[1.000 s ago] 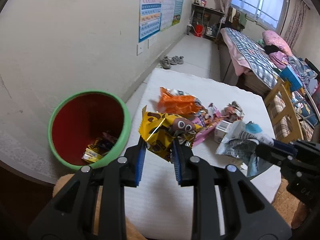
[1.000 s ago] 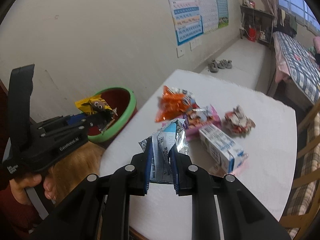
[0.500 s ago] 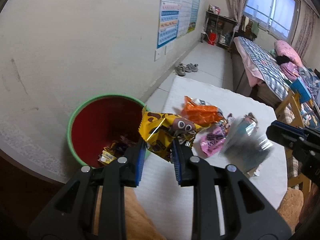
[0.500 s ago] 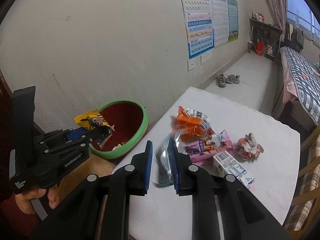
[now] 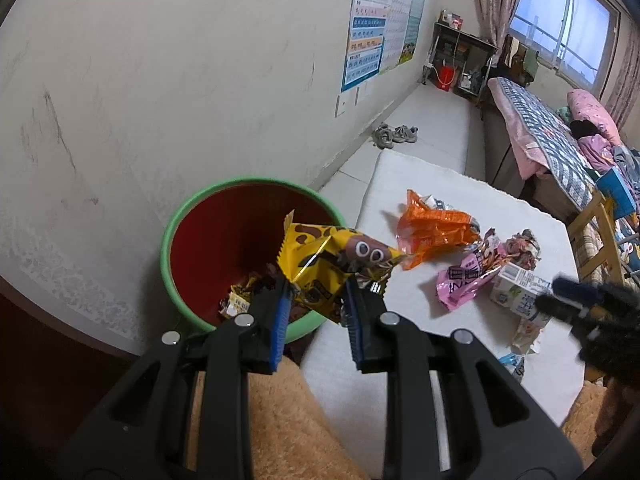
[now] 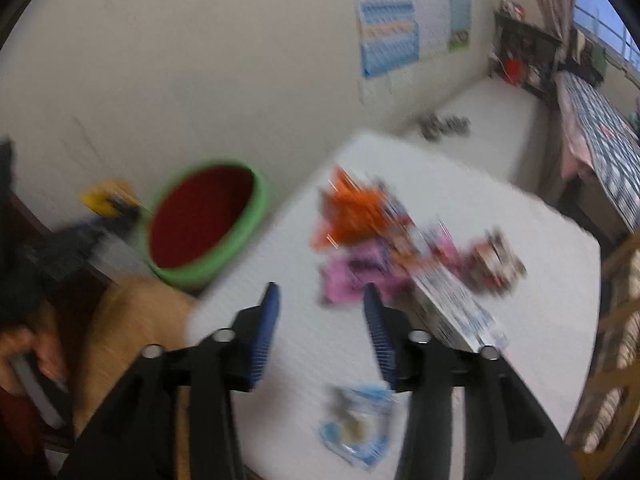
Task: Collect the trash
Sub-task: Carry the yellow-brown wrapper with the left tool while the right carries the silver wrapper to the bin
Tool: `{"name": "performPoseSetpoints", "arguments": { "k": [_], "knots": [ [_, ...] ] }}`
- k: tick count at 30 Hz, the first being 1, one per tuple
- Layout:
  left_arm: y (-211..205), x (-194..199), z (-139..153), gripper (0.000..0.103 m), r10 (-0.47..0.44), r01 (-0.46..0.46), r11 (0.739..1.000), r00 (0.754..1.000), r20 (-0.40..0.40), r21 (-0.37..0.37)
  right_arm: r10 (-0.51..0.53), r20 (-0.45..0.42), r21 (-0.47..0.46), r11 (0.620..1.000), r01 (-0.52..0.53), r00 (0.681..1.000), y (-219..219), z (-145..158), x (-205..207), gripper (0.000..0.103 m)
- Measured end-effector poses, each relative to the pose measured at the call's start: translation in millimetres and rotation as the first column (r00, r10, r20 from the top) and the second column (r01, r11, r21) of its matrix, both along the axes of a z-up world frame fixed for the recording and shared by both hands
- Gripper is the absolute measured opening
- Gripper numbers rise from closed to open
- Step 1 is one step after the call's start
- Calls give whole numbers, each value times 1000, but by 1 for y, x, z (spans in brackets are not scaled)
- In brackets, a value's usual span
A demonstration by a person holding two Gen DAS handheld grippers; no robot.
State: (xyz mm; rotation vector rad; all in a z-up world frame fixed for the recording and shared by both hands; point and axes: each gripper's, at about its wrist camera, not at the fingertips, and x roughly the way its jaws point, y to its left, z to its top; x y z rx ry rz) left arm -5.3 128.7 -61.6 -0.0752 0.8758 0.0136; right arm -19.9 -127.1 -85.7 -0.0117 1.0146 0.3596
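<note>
My left gripper (image 5: 318, 280) is shut on a yellow snack wrapper (image 5: 332, 262) and holds it over the near rim of the green bin with a red inside (image 5: 188, 224), which holds several wrappers. My right gripper (image 6: 320, 304) is open and empty above the white table (image 6: 520, 224). A silver-blue wrapper (image 6: 358, 420) lies on the table below its fingers. An orange wrapper (image 5: 434, 232), a pink wrapper (image 5: 464, 280), a crumpled wrapper (image 5: 520, 246) and a milk carton (image 5: 520, 290) lie on the table. The right wrist view is blurred; it shows the bin (image 6: 256, 208) at the left.
The bin stands on the floor between the wall and the table's left edge. A tan furry cushion (image 5: 280, 420) lies at the table's near edge. A wooden chair (image 5: 600, 232) and a bed (image 5: 540, 132) stand to the right. Shoes (image 5: 394, 134) lie on the floor beyond.
My left gripper carried the yellow wrapper leftward over the bin. My right gripper opened and the silver-blue wrapper dropped onto the table; the right view is now blurred by motion.
</note>
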Motion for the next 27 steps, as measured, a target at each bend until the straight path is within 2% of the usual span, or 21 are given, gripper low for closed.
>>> {"name": "performPoseSetpoints", "arguments": {
  "k": [2, 3, 5, 7, 11, 13, 14, 17, 27],
  "knots": [
    [1, -1, -3, 24, 5, -5, 1000, 1000, -7, -1, -23, -68, -31, 999, 21, 997, -14, -23, -6, 50],
    [0, -1, -5, 24, 7, -7, 1000, 1000, -11, -2, -37, -108, -38, 999, 33, 993, -22, -36, -11, 56],
    [-1, -1, -8, 24, 6, -6, 1000, 1000, -19, -9, -56, -166, -43, 998, 49, 985, -33, -56, -21, 60],
    [-4, 1, -11, 24, 0, 0, 1000, 1000, -31, -17, -81, -225, -48, 996, 72, 971, -42, -80, -29, 60],
    [-16, 2, -11, 24, -25, 25, 1000, 999, -30, -13, -116, -325, 46, 989, 138, 938, -50, -113, -33, 61],
    [-21, 1, -10, 24, -35, 34, 999, 999, -27, -5, -110, -350, 74, 987, 144, 930, -48, -123, -33, 54],
    [-21, 0, -9, 24, -37, 37, 999, 999, -27, -3, -107, -349, 78, 987, 143, 931, -46, -124, -34, 37],
    [-23, -2, -8, 24, -42, 42, 999, 999, -27, 10, -99, -317, 104, 985, 138, 943, -44, -114, -37, 30],
    [-22, 5, -4, 24, -32, 32, 999, 999, -8, 19, -93, -158, 160, 980, 118, 983, -40, -47, -23, 28]
  ]
}}
